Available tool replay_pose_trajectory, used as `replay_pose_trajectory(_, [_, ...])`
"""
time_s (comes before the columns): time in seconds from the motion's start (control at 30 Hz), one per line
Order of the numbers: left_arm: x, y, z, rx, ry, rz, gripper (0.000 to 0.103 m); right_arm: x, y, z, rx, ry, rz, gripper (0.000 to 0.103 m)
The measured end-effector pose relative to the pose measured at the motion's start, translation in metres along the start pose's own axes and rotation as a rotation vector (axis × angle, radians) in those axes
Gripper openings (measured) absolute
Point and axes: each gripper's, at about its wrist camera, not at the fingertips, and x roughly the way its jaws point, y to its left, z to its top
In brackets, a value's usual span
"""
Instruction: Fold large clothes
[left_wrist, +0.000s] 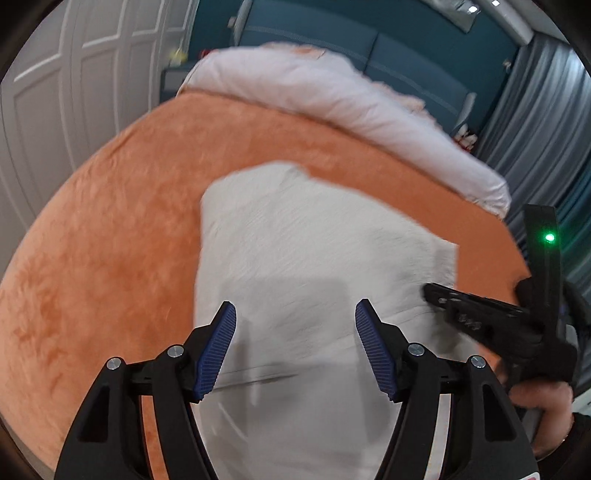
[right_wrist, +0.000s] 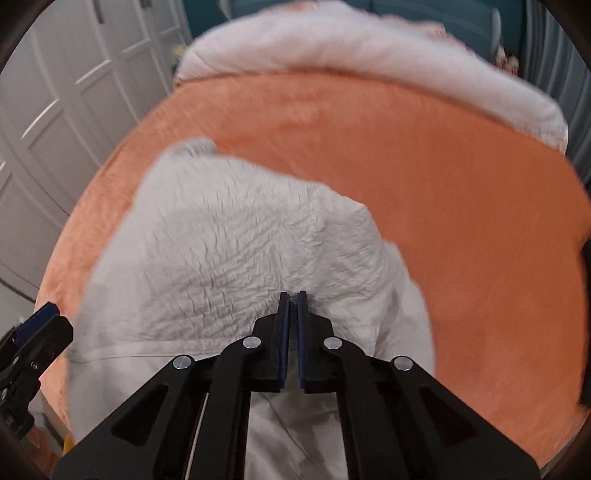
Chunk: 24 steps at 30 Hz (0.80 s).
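Both handheld grippers, the left gripper (left_wrist: 295, 347) and the right gripper (right_wrist: 291, 332), have matte black plastic frames with round silver screws at the joints. Ribbed blue pads line their fingers (left_wrist: 218, 350). A green light (left_wrist: 549, 237) glows on the right gripper's upright black post.

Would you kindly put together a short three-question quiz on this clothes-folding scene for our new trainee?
1. True or false: the left gripper has its jaws spread apart above the white garment.
2. Multiple choice: the garment lies on A) a bare wooden floor, B) an orange bedspread, C) a glass table.
3. Fill in: the right gripper has its jaws ____ , with its tips at the crinkled cloth.

Key
1. True.
2. B. A pale duvet is bunched at the far end of the bed.
3. Shut. Whether any fabric is pinched between the pads cannot be told from these views.
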Motion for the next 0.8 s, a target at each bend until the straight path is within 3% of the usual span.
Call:
replay_pose_trajectory(0.03, [0.012, 0.006, -0.005, -0.008, 0.025, 0.015, 0.068, 0.009, -0.001, -0.005, 0.012, 0.010, 0.008, 0.000])
replay_pose_trajectory(0.13, [0.033, 0.027, -0.023, -0.081, 0.025, -0.032, 0.086, 0.027, -0.008, -0.025, 0.036, -0.001, 0.048, 0.000])
replay_pose_trajectory(0.27, [0.045, 0.042, -0.041, -0.149, 0.013, -0.079, 0.097, 0.035, -0.007, -0.044, 0.067, -0.043, 0.077, 0.000])
replay_pose_trajectory(0.47, [0.053, 0.039, -0.055, -0.127, -0.010, -0.061, 0.098, 0.045, -0.010, -0.063, 0.078, -0.080, 0.095, 0.000])
replay_pose_trajectory(0.6, [0.050, 0.033, -0.056, -0.100, -0.027, -0.025, 0.098, 0.045, -0.007, -0.056, 0.070, -0.067, 0.094, 0.000])
replay_pose_trajectory(0.7, [0.021, 0.025, -0.047, -0.051, -0.038, 0.029, 0.092, 0.014, -0.007, -0.048, 0.089, -0.042, 0.086, 0.000])
replay_pose_trajectory(0.73, [0.004, 0.019, -0.045, -0.011, -0.060, 0.053, 0.088, -0.002, -0.006, -0.049, 0.087, -0.057, 0.113, 0.006])
replay_pose_trajectory(0.8, [-0.026, 0.007, -0.047, 0.052, -0.103, 0.046, 0.089, -0.043, 0.001, -0.062, 0.040, -0.102, 0.176, 0.006])
